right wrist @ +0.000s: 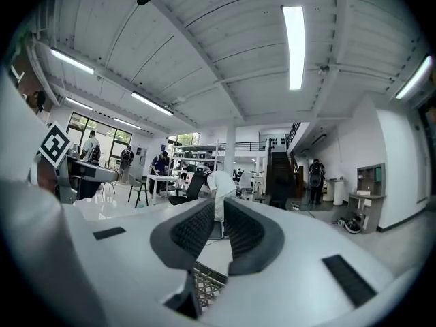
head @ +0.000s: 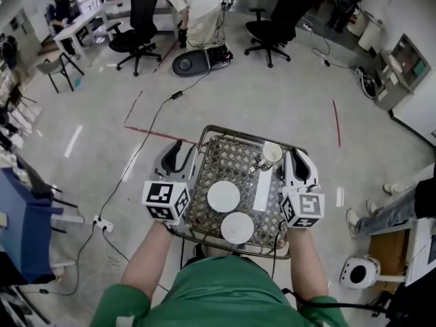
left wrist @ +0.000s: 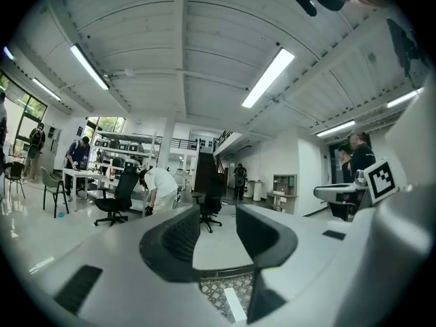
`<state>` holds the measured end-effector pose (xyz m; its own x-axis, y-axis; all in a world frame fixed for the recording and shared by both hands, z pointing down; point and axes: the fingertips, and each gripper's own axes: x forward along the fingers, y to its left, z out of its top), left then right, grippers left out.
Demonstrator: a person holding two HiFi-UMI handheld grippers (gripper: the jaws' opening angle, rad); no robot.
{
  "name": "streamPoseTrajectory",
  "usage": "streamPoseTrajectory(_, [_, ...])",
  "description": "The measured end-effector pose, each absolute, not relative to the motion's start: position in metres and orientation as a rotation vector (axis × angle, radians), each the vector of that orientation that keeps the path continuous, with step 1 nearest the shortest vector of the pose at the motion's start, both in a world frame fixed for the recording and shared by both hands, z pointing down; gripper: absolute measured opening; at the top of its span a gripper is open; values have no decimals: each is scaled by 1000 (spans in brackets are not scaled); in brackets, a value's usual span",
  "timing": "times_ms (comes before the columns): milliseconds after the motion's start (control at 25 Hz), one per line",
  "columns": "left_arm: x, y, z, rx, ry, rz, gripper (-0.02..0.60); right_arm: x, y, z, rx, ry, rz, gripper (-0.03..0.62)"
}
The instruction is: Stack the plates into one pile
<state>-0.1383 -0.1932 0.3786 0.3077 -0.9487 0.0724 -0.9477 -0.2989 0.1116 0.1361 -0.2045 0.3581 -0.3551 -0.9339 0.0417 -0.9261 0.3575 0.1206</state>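
Left tool (head: 178,157) and right tool (head: 300,162) flank two plates (head: 223,196) (head: 237,227), one cup (head: 271,153).

Left gripper (head: 178,154) masks the lattice table's (head: 231,157) left rim, right gripper (head: 300,157) covers its right. A bystander's legs (head: 381,213) run off the frame's right edge.

The floor (head: 259,114) is pale and glossy, with thin red lines (head: 158,134) marked on it and a black cable (head: 151,125) running across. Black office chairs (head: 134,33) stand at the far side, near white desks (head: 85,22) where a person (head: 197,5) bends down. The ribbed white ceiling (left wrist: 184,46) carries long light tubes (left wrist: 269,77). A dark staircase (left wrist: 204,172) rises by the white back wall, and tall windows (right wrist: 102,129) give daylight.
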Motion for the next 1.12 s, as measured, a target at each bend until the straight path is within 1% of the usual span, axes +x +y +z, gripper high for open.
streamPoseTrajectory(240, [-127,-195,378,2424,-1731,-44,175,143,-199,346,1706,-2582,-109,63])
streamPoseTrajectory(520, [-115,-196,387,2409,-1717,-19,175,144,-197,339,1675,-2567,-221,63])
streamPoseTrajectory(1120, [-97,-203,396,2390,-1723,49,175,160,-211,350,1664,-2573,-187,63])
